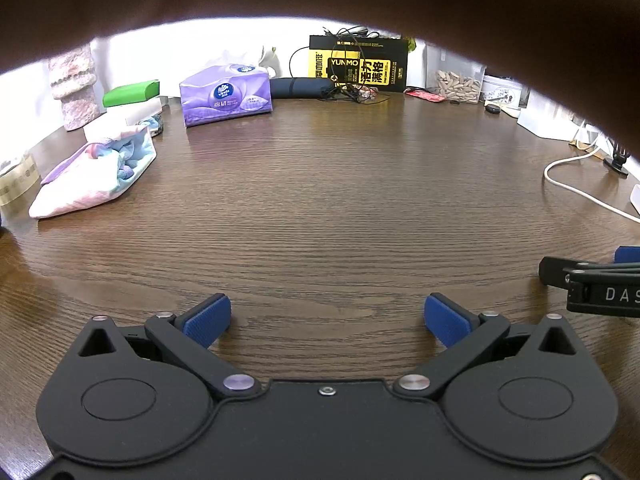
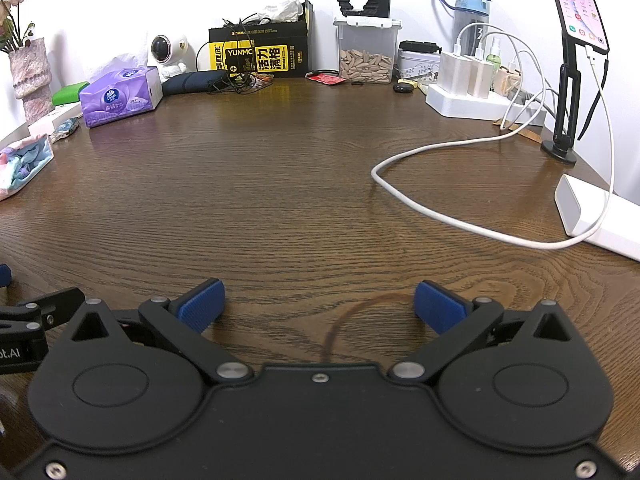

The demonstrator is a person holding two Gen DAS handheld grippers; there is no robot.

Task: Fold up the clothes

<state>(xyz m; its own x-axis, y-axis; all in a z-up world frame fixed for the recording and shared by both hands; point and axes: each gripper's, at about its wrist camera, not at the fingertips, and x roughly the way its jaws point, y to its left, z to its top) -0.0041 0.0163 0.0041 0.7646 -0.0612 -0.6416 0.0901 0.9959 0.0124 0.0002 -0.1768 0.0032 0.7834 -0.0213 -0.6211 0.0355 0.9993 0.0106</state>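
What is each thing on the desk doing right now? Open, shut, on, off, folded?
Left gripper: open, holding nothing.
Right gripper: open, holding nothing.
Pastel pink and blue cloth: lying bunched, untouched.
Purple tissue pack: opened, tissue poking out.
Phone on black stand: screen on, cable attached.
Clear plastic box of pale pieces: lid on, partly full.
White cable: looped loosely across desk.
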